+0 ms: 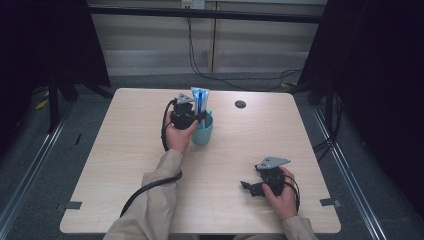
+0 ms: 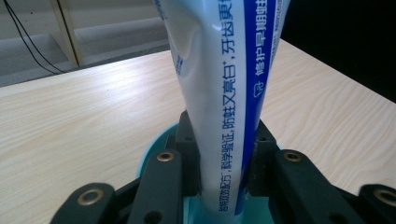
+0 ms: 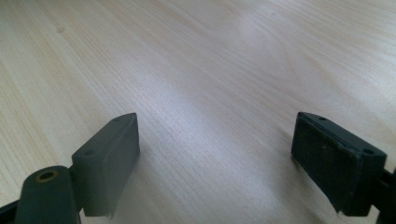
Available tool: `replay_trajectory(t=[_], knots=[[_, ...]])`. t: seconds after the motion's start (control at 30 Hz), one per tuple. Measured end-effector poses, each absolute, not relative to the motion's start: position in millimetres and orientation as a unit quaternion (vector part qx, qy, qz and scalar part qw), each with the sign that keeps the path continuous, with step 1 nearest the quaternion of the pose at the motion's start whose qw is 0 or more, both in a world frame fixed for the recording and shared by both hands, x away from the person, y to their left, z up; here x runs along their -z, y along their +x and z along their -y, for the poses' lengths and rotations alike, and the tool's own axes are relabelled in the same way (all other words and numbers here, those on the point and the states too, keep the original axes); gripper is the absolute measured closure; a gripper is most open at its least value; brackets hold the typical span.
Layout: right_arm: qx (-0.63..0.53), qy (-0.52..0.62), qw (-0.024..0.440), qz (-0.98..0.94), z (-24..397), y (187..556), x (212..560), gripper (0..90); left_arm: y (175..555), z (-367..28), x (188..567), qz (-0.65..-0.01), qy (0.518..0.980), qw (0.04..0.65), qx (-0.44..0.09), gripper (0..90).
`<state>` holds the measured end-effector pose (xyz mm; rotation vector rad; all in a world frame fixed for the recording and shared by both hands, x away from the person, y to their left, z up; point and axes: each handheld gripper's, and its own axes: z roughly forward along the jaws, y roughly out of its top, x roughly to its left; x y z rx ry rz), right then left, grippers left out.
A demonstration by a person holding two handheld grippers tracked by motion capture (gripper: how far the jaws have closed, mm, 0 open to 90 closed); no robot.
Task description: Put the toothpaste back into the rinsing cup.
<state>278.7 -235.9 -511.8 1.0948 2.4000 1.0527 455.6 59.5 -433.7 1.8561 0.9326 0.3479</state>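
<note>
Left tool (image 1: 197, 118): we've got it clamped on the toothpaste tube (image 1: 200, 100), pads pinching the lower body of the tube right above the cup's rim. In the left gripper view the tube (image 2: 219, 93) stands upright between the black jaws.

Where the tube is: standing in the teal cup (image 1: 204, 132), bottom end down inside, crimped end sticking up. The cup sits towards the far edge of the tabletop (image 1: 125, 150), a bit left of the middle.

Right tool (image 1: 246, 186): jaws wide apart, nothing between them, just bare wood. It's parked near the front right corner, well apart from the cup.

How the tube handles: we reckon it's light and squashy, with a glossy skin that looks slippery. Squeeze too hard and it'll dent or ooze, so a gentle pinch on the flat sides seems best, low on the body where it's fuller.

The cup: probably light plastic, so it could tip or drag along if the tube gets tugged sideways. Straight up or down looks safest to us.

Other stuff: a small dark round disc (image 1: 240, 104) near the far edge, right of the cup, and cables on the floor beyond.

In the way: only the cup's own rim (image 2: 154, 154), which hugs the jaws.
</note>
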Motion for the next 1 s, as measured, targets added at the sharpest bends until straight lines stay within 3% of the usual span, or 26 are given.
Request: replay_trajectory(t=[1.0], knots=[[-0.366,0.381,0.15,-0.836,236.0,278.7,511.7,14.7,462.3,-53.8,437.0,-0.387,0.761,0.499,-0.147,70.1]])
